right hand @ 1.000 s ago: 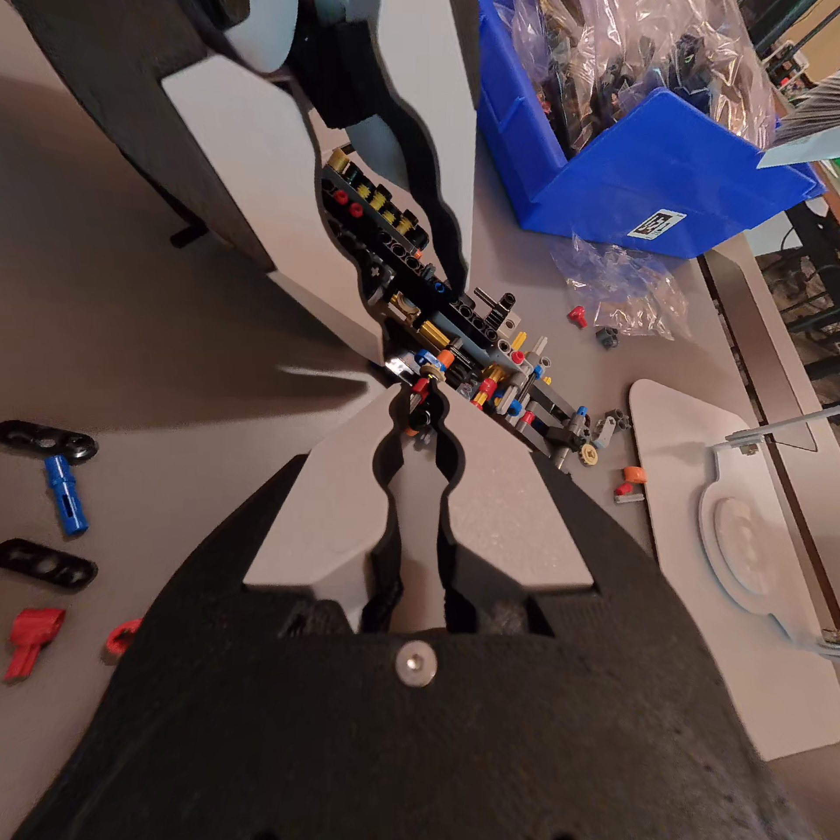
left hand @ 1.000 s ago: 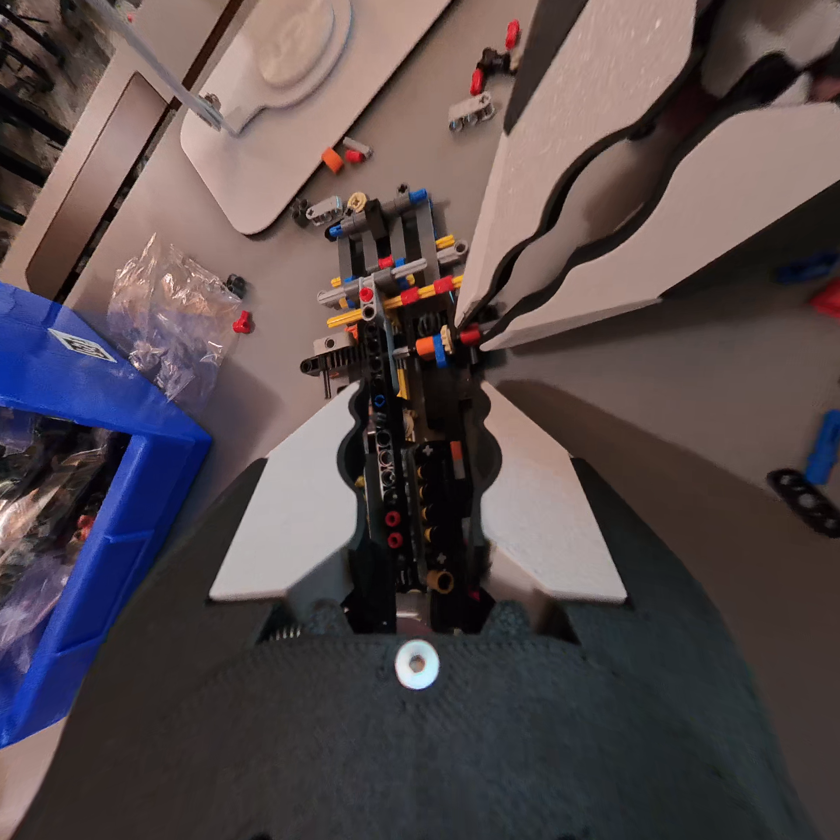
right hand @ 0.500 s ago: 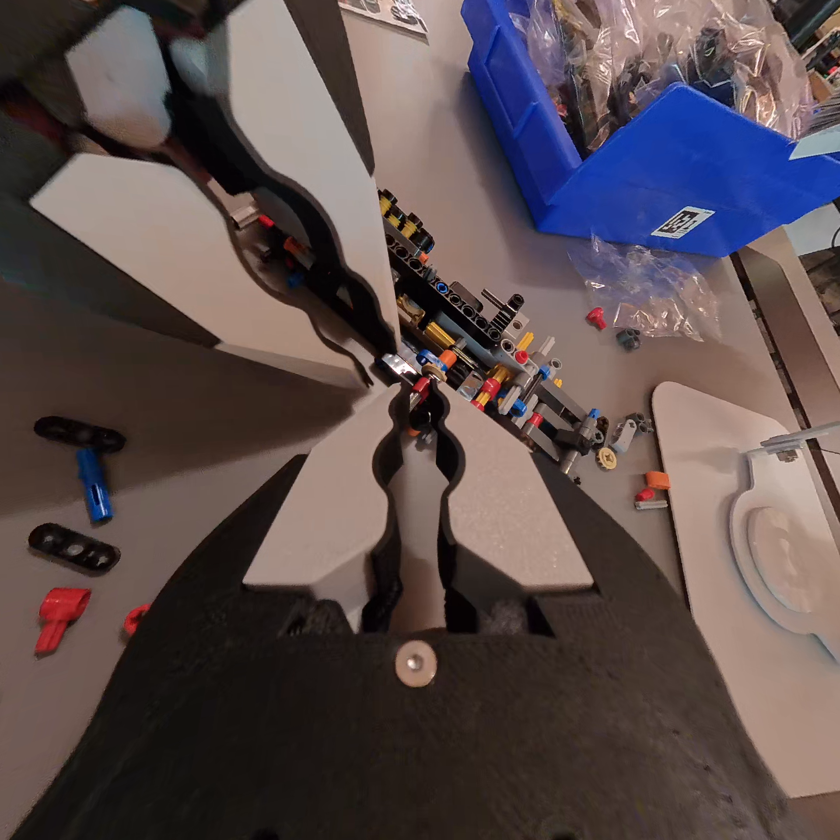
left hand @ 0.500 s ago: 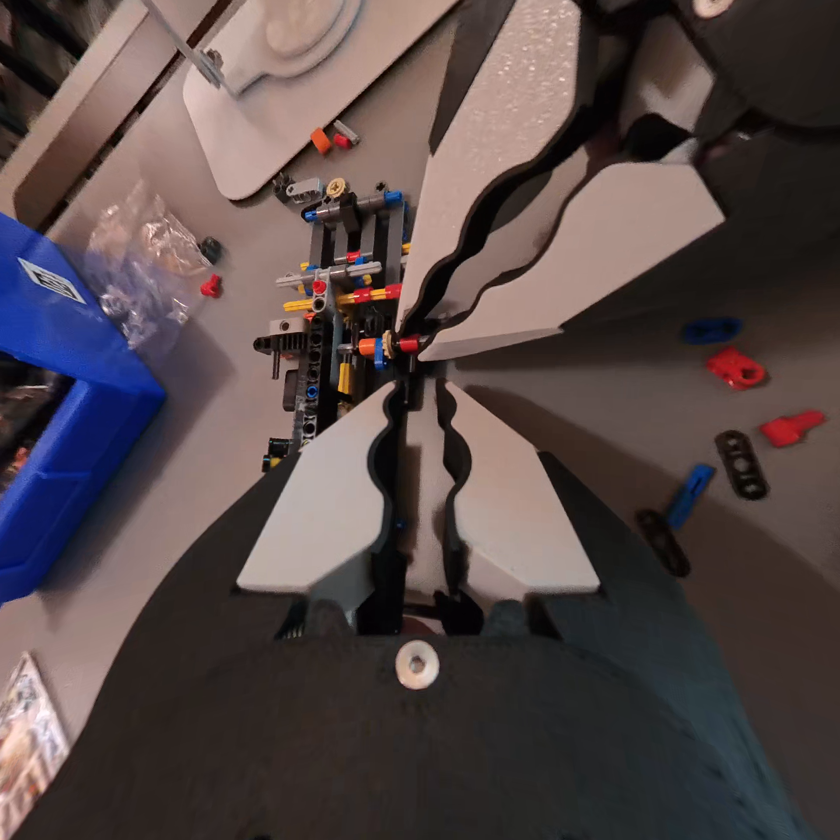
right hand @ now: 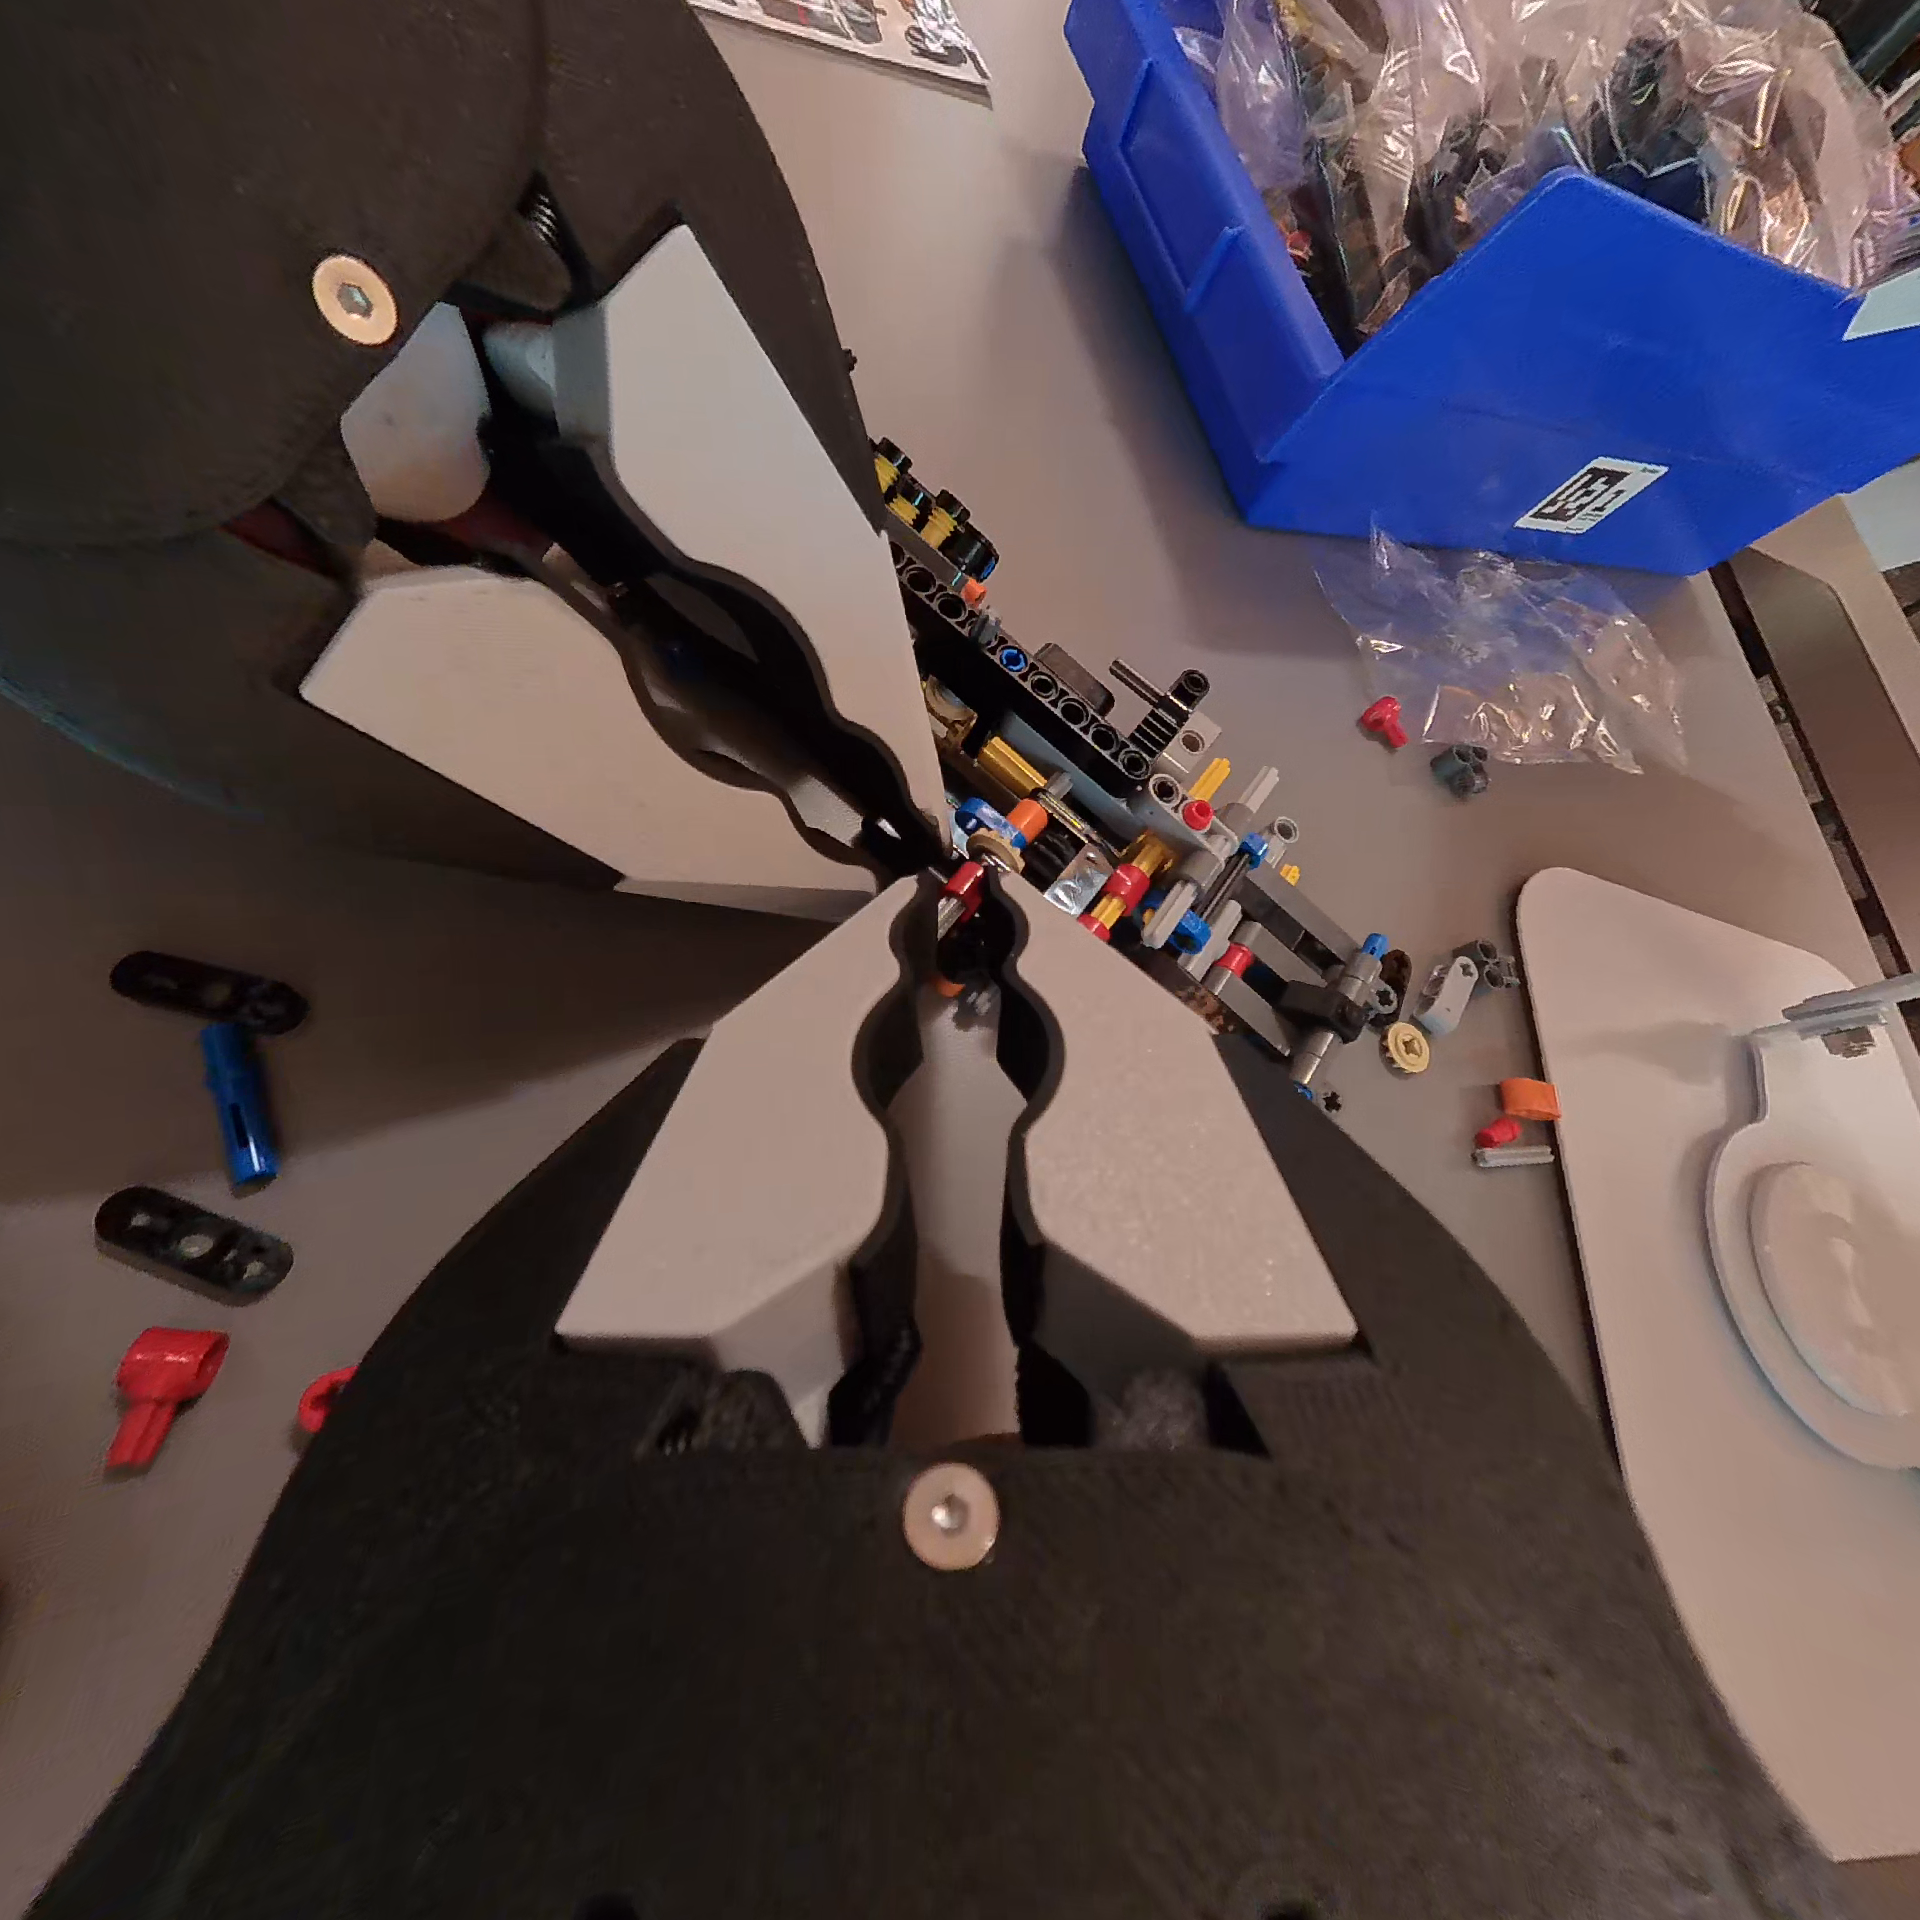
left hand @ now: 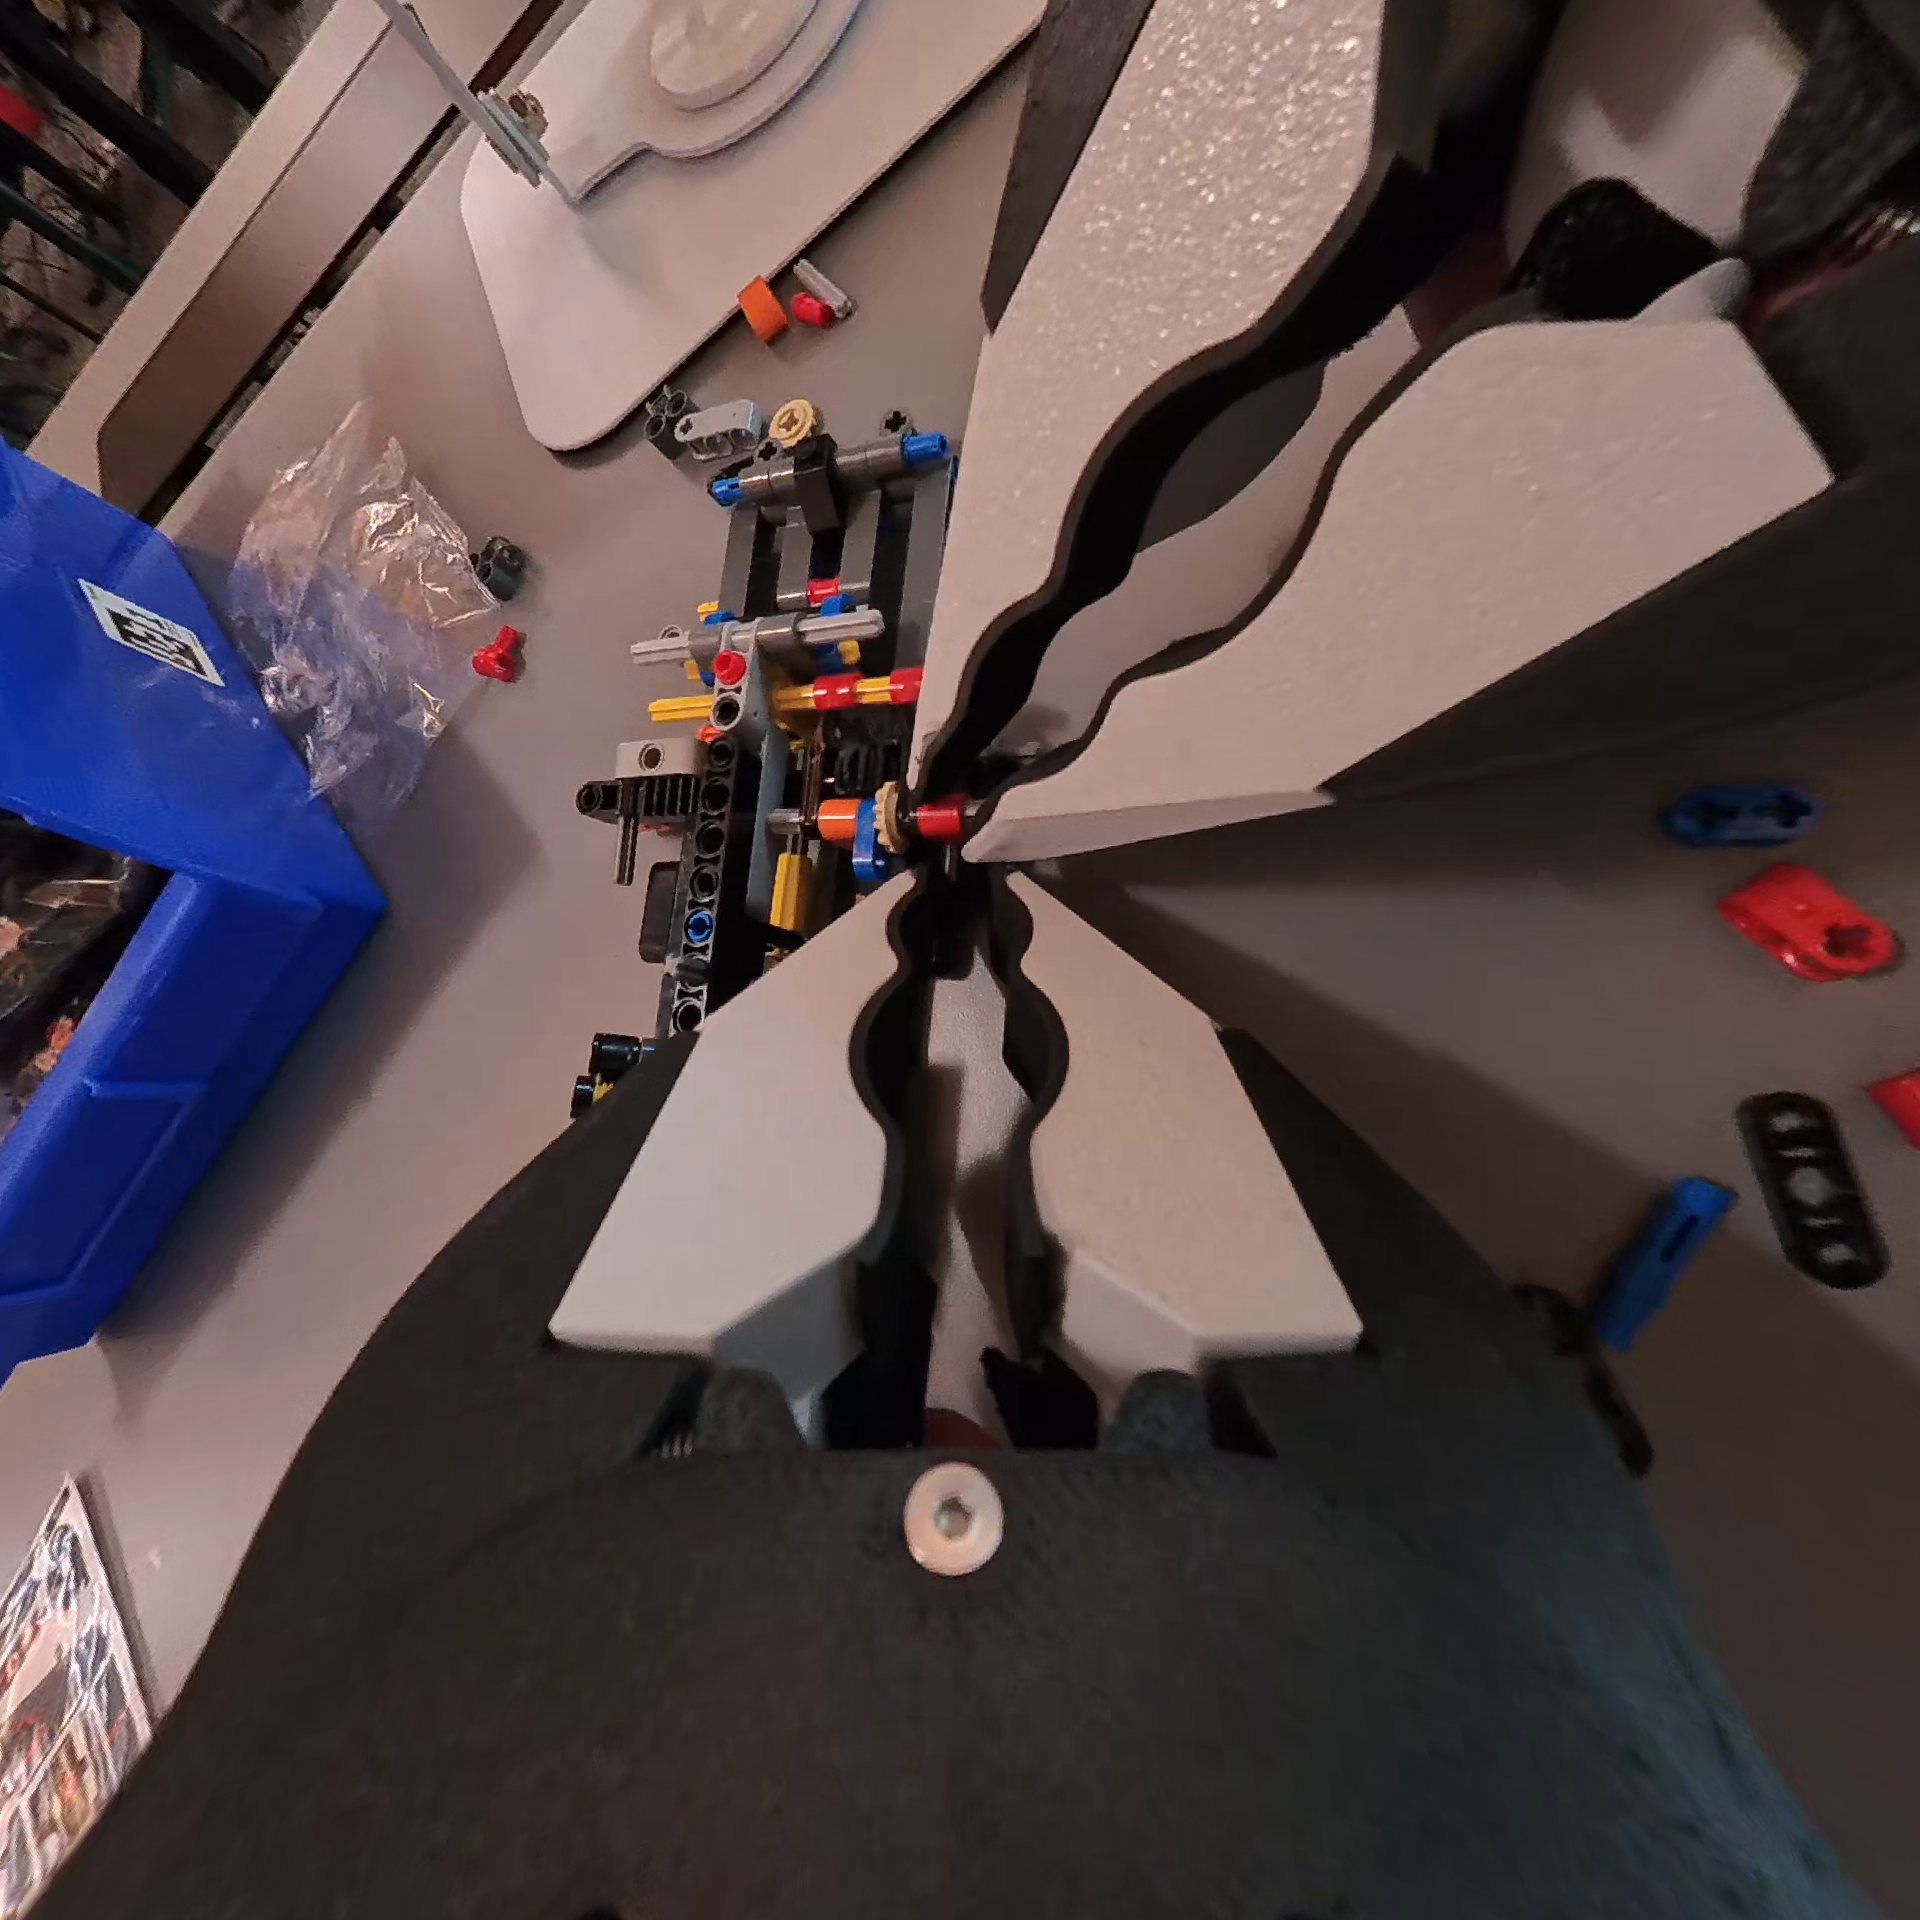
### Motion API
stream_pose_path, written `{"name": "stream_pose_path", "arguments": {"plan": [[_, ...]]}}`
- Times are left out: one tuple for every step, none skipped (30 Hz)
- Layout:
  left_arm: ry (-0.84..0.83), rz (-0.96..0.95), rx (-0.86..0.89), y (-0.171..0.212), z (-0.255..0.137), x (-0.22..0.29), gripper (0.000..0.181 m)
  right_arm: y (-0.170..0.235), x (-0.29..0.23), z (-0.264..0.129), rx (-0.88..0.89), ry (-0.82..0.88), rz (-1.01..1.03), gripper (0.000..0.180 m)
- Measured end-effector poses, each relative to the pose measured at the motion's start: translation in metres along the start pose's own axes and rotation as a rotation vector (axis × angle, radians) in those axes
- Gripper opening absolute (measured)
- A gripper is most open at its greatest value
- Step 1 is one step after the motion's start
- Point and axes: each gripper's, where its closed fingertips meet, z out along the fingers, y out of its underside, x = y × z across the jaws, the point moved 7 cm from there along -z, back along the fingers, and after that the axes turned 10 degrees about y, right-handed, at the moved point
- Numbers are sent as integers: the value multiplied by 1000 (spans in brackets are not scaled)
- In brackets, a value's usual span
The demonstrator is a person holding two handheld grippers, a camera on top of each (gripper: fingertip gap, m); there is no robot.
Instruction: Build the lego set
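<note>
The partly built Lego frame (left hand: 790,707) of black, grey, yellow and red parts lies flat on the grey table; it also shows in the right wrist view (right hand: 1143,831). My right gripper (right hand: 958,899) is shut on a small axle piece with a red bush (right hand: 964,883) at the frame's side. It reaches in from the upper right in the left wrist view (left hand: 940,821). My left gripper (left hand: 958,883) is shut, with a thin black part between its tips. Its tips meet the right gripper's tips at the red bush (left hand: 940,818). The joint itself is hidden by the fingers.
A blue bin (left hand: 156,883) of bagged parts and a clear bag (left hand: 353,592) lie left of the frame. A white stand base (left hand: 644,239) is behind it. A black beam (left hand: 1813,1184), blue pin (left hand: 1662,1257) and red connector (left hand: 1803,925) lie to the right. A booklet (left hand: 62,1683) is near left. My two grippers' fingertips are within a few centimetres of each other.
My left gripper let go of the frame's rear, drew back and to the right, and closed its jaws at the red bush. The right gripper kept its hold in place.
</note>
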Motion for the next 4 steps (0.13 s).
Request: {"name": "stream_pose_path", "arguments": {"plan": [[1,1,1,0,0,0,7,0,0,0,0,0,2,5],[-1,9,2,0,0,0,7,0,0,0,-1,-1,6,5],[-6,22,3,0,0,0,8,0,0,-1,-1,-5,11,6],[-9,28,2,0,0,0,8,0,1,-3,-1,-9,20,7]]}}
